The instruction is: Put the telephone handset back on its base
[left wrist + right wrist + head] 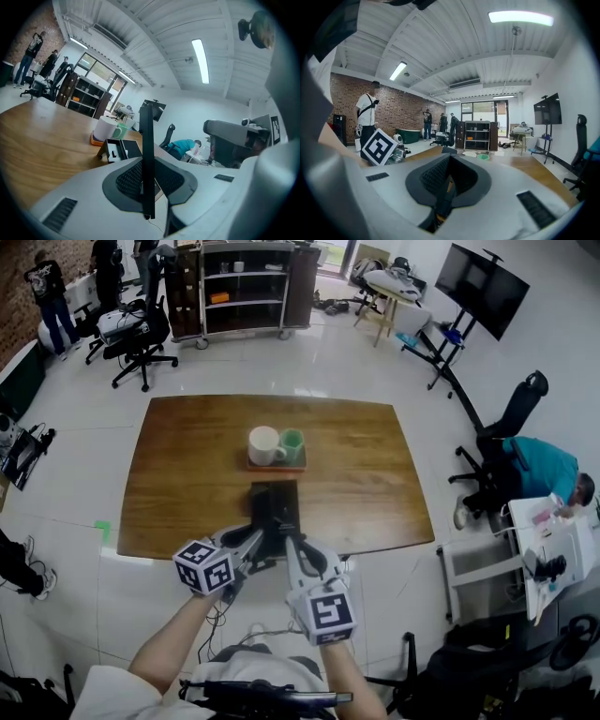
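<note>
The left gripper (261, 542) hangs over the near edge of the brown wooden table (169, 474), jaws pressed together. Just ahead of it lies the black telephone (273, 505) — I cannot tell handset from base here. Behind the telephone stand a white mug (263, 444) and a green cup (292, 445). The right gripper (292, 545) — close beside the left — has its jaws closed too.

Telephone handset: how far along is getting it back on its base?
Done: nothing yet; the base on the table has a cradle that looks empty. In hand: the left gripper is clamped on a slim black bar, apparently the handset edge-on, just short of the base; the right gripper is shut beside it. To do: lowering the handset into the cradle and letting go.
</note>
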Available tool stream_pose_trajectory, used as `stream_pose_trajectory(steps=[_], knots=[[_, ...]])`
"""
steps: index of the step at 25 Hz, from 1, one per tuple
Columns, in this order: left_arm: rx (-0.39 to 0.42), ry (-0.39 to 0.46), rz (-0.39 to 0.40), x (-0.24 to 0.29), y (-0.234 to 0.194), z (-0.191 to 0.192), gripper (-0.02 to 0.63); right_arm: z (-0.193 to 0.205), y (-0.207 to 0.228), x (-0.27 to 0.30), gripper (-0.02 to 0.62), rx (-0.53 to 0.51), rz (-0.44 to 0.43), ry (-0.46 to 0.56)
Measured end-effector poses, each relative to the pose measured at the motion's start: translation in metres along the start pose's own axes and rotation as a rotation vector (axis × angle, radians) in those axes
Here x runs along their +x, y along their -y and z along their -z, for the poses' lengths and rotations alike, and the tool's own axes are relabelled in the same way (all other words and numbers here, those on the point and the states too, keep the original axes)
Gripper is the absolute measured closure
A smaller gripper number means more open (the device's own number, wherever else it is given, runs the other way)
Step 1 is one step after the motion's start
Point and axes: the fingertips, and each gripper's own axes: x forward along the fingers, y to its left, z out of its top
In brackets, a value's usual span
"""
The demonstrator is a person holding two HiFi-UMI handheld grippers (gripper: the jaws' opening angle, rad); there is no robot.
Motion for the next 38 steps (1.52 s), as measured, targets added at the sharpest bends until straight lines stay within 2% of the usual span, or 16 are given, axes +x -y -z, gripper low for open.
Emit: stream_pose_trajectory(steps=[8,12,17,22,31,35,38], knots=[[-0.103,-0.091,0.010,0.023,-0.031,0.025,0.541,0.004,0.010,-0.001,0.592,0.034,0.015,0.001],[-0.226,-0.140,0.012,0.031,-0.048,0.038,0.541,0.007,0.012,-0.002,0.591,0.021,0.016,-0.002],[-0.374,-0.132,0.019,0.038,-0.066,0.039,0.541,0.005,0.011,-0.003,0.592,0.051,0.020,-0.001],[-0.395,-0.164,0.066,0.047,-0.067,0.041,0.541,0.007,0.012,-0.001,0.591,0.046,0.022,-0.011],[-0.516,-0.210,0.113,0.055,-0.081,0.049,0.541,0.010,0.015,0.001,0.592,0.038,0.025,-0.024],[-0.542,-0.229,0.163,0.058,-0.080,0.050,0.540,0.018,0.019,-0.001,0.591,0.012,0.020,-0.042],[-0.558,-0.230,0.188,0.059,-0.081,0.053,0.540,0.016,0.019,-0.002,0.591,0.031,0.030,-0.037]])
